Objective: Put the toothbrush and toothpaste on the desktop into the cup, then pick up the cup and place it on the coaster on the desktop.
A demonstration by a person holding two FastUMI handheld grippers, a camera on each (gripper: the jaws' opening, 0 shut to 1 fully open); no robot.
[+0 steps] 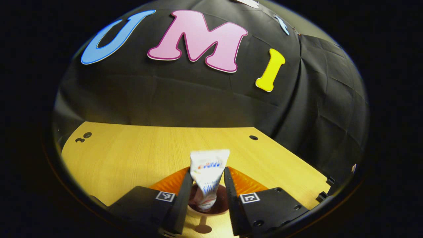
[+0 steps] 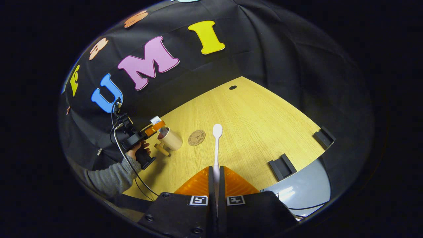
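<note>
In the left gripper view my left gripper (image 1: 208, 175) is shut on a white toothpaste tube (image 1: 209, 168). The tube hangs cap-down, its lower end inside the mouth of the cup (image 1: 222, 202), whose inside is dark brown. The right gripper view shows that beige cup (image 2: 172, 139) standing at the left, its wooden handle (image 2: 162, 149) toward the near side, with the left gripper (image 2: 155, 127) over it. My right gripper (image 2: 216, 172) is shut on a white toothbrush (image 2: 216, 145), head pointing forward above the table. The round brown coaster (image 2: 197, 137) lies just right of the cup.
A person's hand (image 2: 138, 148) in a grey sleeve (image 2: 109, 180) holds the left gripper, with cables trailing below it. Black brackets (image 2: 281, 167) sit on the wooden table's (image 2: 257, 125) right edge. Small holes (image 1: 253, 137) mark the tabletop near the back wall.
</note>
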